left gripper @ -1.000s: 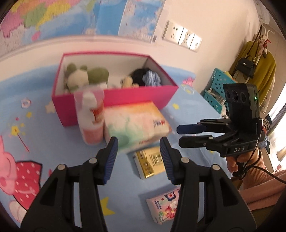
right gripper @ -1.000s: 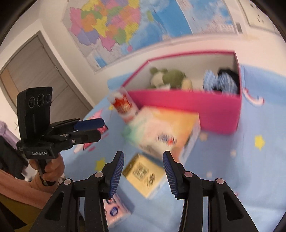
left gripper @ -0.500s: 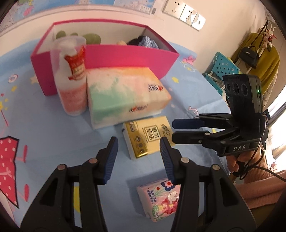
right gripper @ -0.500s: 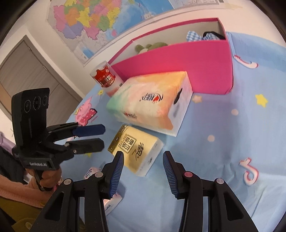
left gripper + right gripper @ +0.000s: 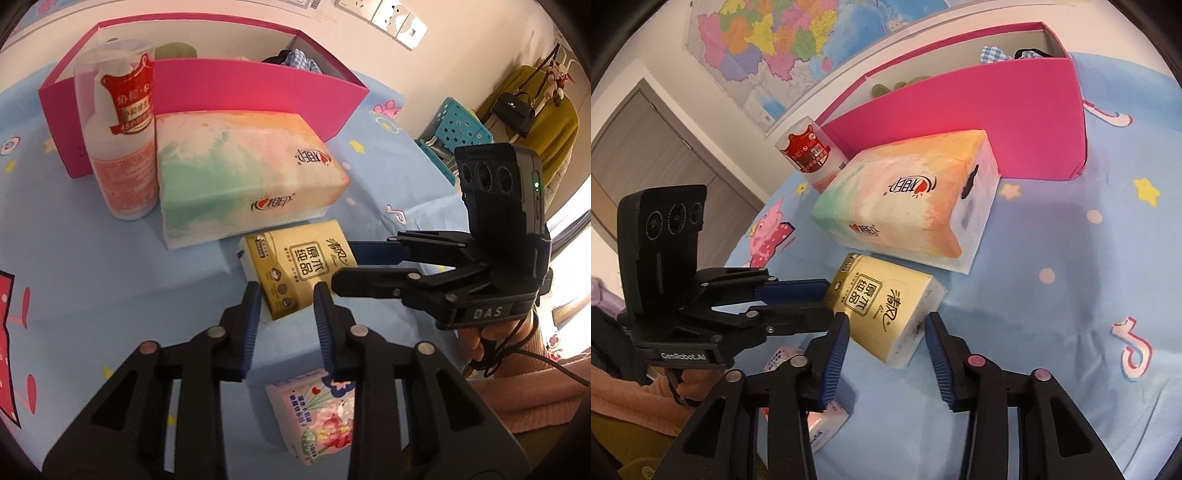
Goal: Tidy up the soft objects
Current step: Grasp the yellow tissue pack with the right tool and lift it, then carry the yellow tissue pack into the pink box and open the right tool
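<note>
A yellow tissue pack (image 5: 300,267) (image 5: 884,308) lies on the blue cloth in front of a large pastel tissue pack (image 5: 243,173) (image 5: 908,206). My left gripper (image 5: 286,295) is open, its tips at the yellow pack's near end. My right gripper (image 5: 884,325) is open, straddling the same pack from the other side; it also shows in the left wrist view (image 5: 369,266). A small floral tissue pack (image 5: 317,417) (image 5: 820,424) lies nearer me. A pink box (image 5: 236,85) (image 5: 997,122) behind holds plush toys and checked cloth.
A wet-wipe canister (image 5: 122,122) (image 5: 812,155) stands left of the pastel pack, against the pink box. A teal basket (image 5: 458,129) and hanging clothes are at the right beyond the table. A wall with a map (image 5: 783,48) is behind.
Both grippers have dropped and moved forward onto the yellow tissue pack. The packs and box look larger and closer. Both stay open.
</note>
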{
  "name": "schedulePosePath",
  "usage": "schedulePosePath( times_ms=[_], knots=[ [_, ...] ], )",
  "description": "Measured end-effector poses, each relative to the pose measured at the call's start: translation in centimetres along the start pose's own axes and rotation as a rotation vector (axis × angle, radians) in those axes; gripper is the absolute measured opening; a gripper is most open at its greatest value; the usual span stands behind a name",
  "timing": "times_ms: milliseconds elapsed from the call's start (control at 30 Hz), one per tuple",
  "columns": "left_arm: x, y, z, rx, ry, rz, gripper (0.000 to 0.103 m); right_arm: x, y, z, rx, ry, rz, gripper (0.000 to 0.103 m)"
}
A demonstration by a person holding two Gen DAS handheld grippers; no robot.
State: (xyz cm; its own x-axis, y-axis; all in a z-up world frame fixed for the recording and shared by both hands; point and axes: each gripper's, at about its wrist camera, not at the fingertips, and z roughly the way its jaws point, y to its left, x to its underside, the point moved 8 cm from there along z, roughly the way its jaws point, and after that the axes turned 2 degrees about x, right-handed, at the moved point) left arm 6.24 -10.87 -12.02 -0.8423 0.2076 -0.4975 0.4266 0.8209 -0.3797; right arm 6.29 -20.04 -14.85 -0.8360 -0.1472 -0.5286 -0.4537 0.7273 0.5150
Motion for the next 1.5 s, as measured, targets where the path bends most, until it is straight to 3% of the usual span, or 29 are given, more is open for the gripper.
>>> schedulePosePath(
  times_ms=[300, 700, 1100, 1500],
  knots=[
    [-0.1, -1.0, -0.1, 0.021, -0.005, 0.018, 0.031, -0.1, 0.2, -0.9, 0.032, -0.009, -0.024, 0.036],
    [-1.9, -2.8, -3.8, 0.031, -0.097, 0.074, 0.031, -1.9, 2.2, -4.0, 0.048, -0.085, -0.085, 0.036],
    [-7.2, -2.9, -6.8, -0.018, -0.198, 0.113, 0.031, -7.2, 3.9, -6.2, 0.062, -0.182, -0.182, 0.036],
    [-13.2, -1.2, -7.0, -0.064, -0.231, 0.104, 0.031, -13.8, 3.2, -6.7, 0.088, -0.249, -0.22, 0.036]
  ],
)
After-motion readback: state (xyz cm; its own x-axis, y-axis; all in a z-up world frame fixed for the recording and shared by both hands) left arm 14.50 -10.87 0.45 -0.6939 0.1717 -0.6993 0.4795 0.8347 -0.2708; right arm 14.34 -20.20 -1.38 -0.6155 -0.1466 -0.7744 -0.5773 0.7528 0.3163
